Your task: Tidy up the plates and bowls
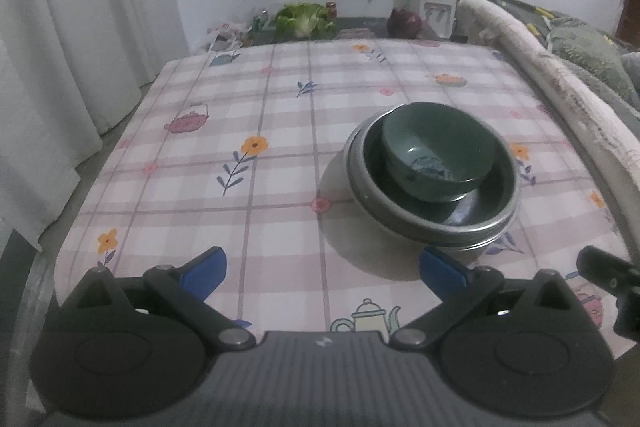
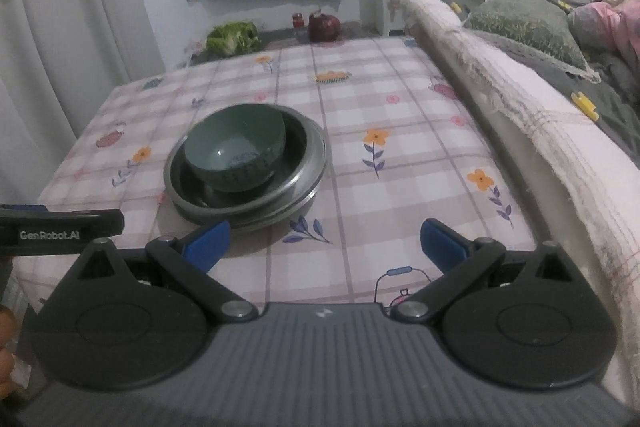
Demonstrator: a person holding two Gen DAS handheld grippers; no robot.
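Note:
A dark green bowl (image 1: 438,157) sits tilted inside a dark plate that rests in stacked steel plates (image 1: 424,223) on the checked tablecloth. The stack also shows in the right wrist view, with the green bowl (image 2: 234,153) on the steel plates (image 2: 308,163). My left gripper (image 1: 322,269) is open and empty, near the table's front edge, left of and below the stack. My right gripper (image 2: 324,245) is open and empty, just in front of the stack and to its right.
The table (image 1: 240,107) carries a pink checked cloth with flowers and teapots. A lettuce (image 1: 304,19) and a red onion (image 1: 404,23) lie beyond its far edge. A bed edge with a frayed cover (image 2: 500,95) runs along the right. Curtains (image 1: 60,47) hang at left.

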